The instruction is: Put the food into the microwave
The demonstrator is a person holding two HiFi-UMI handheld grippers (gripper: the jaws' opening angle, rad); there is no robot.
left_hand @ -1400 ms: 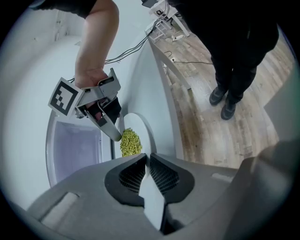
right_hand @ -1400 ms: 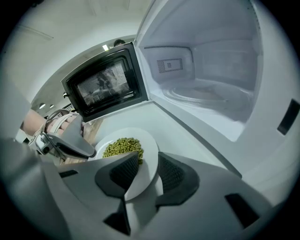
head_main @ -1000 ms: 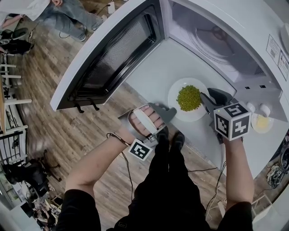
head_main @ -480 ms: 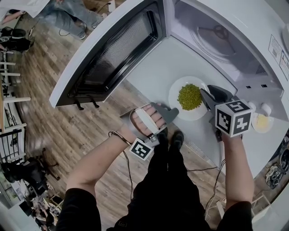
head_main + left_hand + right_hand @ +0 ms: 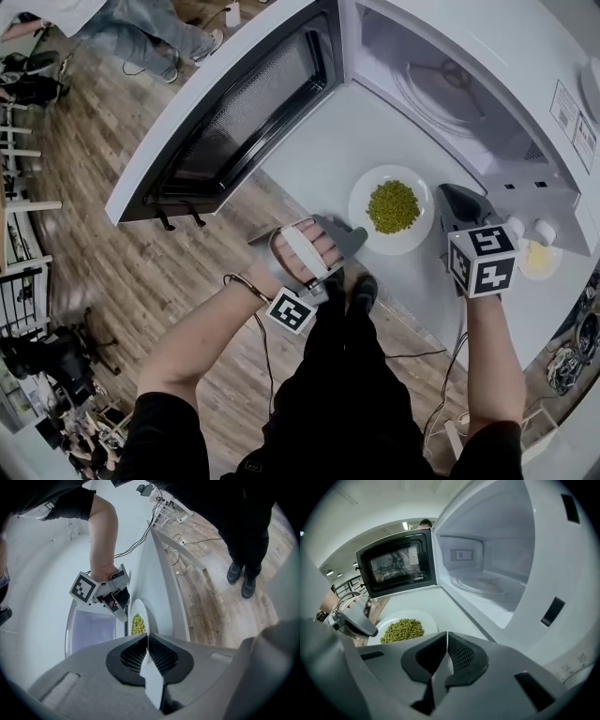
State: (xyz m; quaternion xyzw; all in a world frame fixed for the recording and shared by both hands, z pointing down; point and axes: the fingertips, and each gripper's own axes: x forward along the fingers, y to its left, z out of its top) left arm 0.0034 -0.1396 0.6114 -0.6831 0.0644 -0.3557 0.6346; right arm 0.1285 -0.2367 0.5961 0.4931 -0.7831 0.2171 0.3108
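Spotted the plate (image 5: 366,230) of green peas (image 5: 393,205) sitting on the white counter (image 5: 319,150), right in front of the open microwave (image 5: 441,84) and not inside it. Found the door (image 5: 234,112) swung way out to the left, with the round glass tray (image 5: 450,80) showing in the cavity.

Saw the left gripper (image 5: 359,234) parked just beside the plate's near-left edge, jaws pinched together on nothing at all. Caught the right gripper (image 5: 448,199) just off the plate's right edge, pointing toward the microwave, jaws closing and pretty much together already, nothing between them either.

Also noticed a small dish (image 5: 539,258) with something yellow on the counter, further right by the right hand. Wood floor (image 5: 112,234) down below, plus somebody's legs in jeans (image 5: 141,37) way up in the far corner.
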